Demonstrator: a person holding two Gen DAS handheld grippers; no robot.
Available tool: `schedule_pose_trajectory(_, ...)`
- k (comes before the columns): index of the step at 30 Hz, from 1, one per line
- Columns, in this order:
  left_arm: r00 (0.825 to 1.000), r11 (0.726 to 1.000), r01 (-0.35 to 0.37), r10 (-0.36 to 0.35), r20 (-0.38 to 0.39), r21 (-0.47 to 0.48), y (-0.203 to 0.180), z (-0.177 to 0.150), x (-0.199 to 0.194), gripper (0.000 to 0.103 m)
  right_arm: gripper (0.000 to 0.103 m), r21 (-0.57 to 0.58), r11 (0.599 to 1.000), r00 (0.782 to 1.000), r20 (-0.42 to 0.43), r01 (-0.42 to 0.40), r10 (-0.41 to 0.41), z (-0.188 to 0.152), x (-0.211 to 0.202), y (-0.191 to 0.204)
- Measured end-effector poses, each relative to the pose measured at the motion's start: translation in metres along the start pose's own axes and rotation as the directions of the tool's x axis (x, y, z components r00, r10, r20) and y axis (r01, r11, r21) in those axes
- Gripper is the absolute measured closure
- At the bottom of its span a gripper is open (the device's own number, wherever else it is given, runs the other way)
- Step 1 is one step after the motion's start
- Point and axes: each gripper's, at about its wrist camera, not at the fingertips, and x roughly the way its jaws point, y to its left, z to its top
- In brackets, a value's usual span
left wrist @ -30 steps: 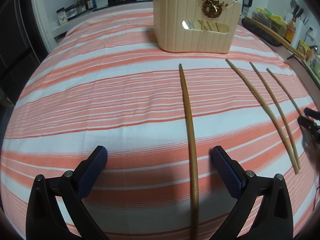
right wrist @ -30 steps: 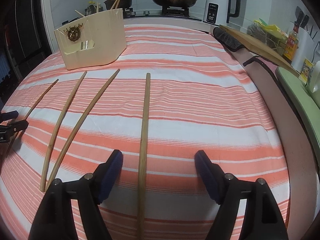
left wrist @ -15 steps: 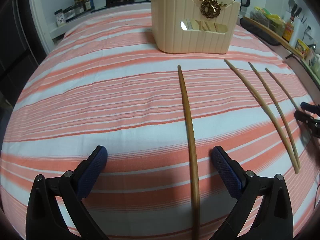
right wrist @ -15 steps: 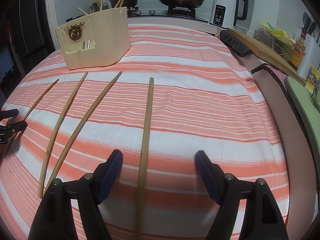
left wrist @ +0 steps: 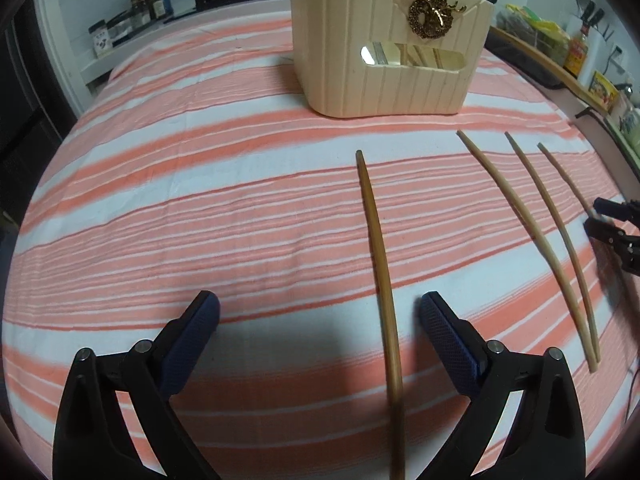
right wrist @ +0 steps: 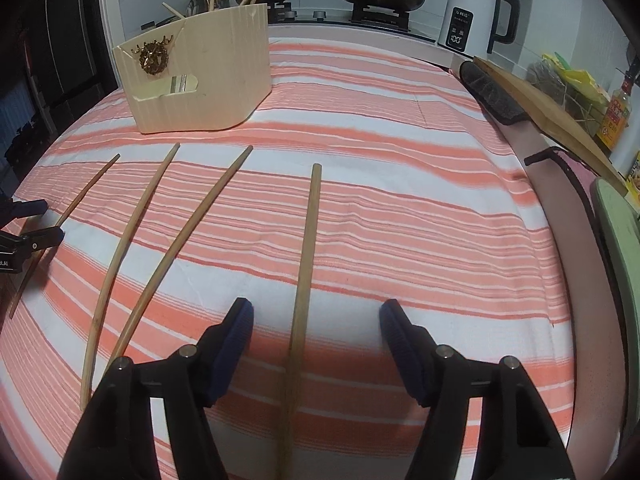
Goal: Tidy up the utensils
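Chopsticks lie on the striped counter (right wrist: 400,208). Our right hand-held gripper (right wrist: 316,340) is closing around the one (right wrist: 306,256) at center frame, not yet pinching; left hand-held gripper (left wrist: 320,332) released. We should center before clamping.

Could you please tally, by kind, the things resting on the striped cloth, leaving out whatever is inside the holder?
Chopsticks: 4
Holder: 1
Total: 5
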Motion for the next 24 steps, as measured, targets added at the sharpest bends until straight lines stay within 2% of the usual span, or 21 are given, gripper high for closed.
schedule_pose_trajectory(1,1.000,1.000,0.002,-0.002,-0.003,0.004,-0.001,0.004,0.002,0.008,0.046,-0.004,1.000,1.000,-0.006,-0.006,0.006,0.005,0.003,0.001)
schedule_pose_trajectory(5,1.000,0.999,0.020,-0.020,-0.019,0.037,-0.006,0.022,0.009,0.021,0.056,-0.019,1.000,1.000,-0.020,-0.016,0.015,0.023,0.013,0.002)
schedule_pose_trajectory(7,0.999,0.998,0.029,-0.028,-0.027,0.050,-0.008,0.030,0.013,0.029,0.065,-0.008,1.000,0.999,-0.030,-0.025,0.024,0.033,0.020,0.000)
schedule_pose_trajectory(12,0.998,0.996,0.053,-0.049,-0.047,0.076,-0.013,0.048,0.020,0.047,0.076,0.005,1.000,0.998,-0.053,-0.030,0.030,0.061,0.038,-0.001)
schedule_pose_trajectory(17,0.996,0.994,0.065,-0.060,-0.061,0.085,-0.015,0.064,0.027,0.065,0.083,0.016,1.000,0.997,-0.066,-0.025,0.026,0.084,0.051,0.003)
schedule_pose_trajectory(19,0.996,0.994,0.071,-0.066,-0.059,0.088,-0.018,0.067,0.029,0.074,0.095,0.025,0.999,0.997,-0.067,-0.023,0.025,0.091,0.055,0.003)
schedule_pose_trajectory(20,0.996,0.993,0.073,-0.068,-0.058,0.091,-0.020,0.069,0.029,0.082,0.096,0.033,0.999,0.997,-0.069,-0.027,0.029,0.093,0.057,0.003)
schedule_pose_trajectory(21,0.996,0.992,0.081,-0.076,-0.056,0.093,-0.021,0.070,0.030,0.096,0.096,0.040,0.999,0.997,-0.069,-0.029,0.031,0.095,0.058,0.003)
schedule_pose_trajectory(24,0.996,0.993,0.085,-0.082,-0.041,0.086,-0.021,0.077,0.031,0.099,0.096,0.057,0.997,0.997,-0.058,-0.044,0.047,0.098,0.058,0.002)
